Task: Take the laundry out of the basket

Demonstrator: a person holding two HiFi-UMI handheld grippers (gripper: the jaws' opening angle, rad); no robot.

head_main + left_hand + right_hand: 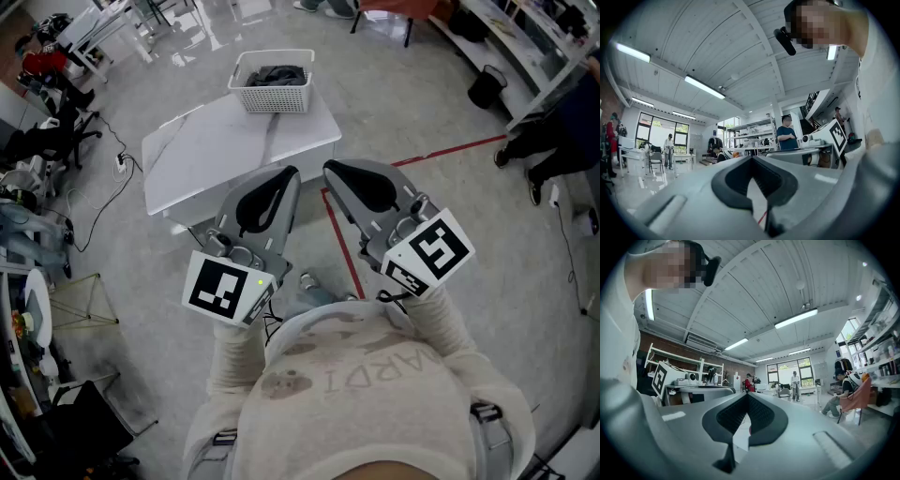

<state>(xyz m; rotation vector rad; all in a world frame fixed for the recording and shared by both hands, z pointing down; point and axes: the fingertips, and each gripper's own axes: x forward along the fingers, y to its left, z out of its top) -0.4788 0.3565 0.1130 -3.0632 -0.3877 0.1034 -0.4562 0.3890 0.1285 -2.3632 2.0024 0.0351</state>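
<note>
A white slatted laundry basket (277, 98) stands at the far edge of a small white table (211, 145), with dark laundry (275, 75) heaped inside. Both grippers are held close to the person's chest, well short of the table and pointing level toward it. My left gripper (289, 174) has its grey jaws meeting at the tips with nothing between them, and in the left gripper view (751, 158) they frame only the room. My right gripper (330, 169) is likewise shut and empty (747, 394). Neither gripper view shows the basket.
A red tape line (450, 150) runs across the grey floor right of the table. A black bin (487, 87) and a seated person's legs (544, 150) are at the far right. Cables (98, 187) and cluttered benches (28, 309) line the left side.
</note>
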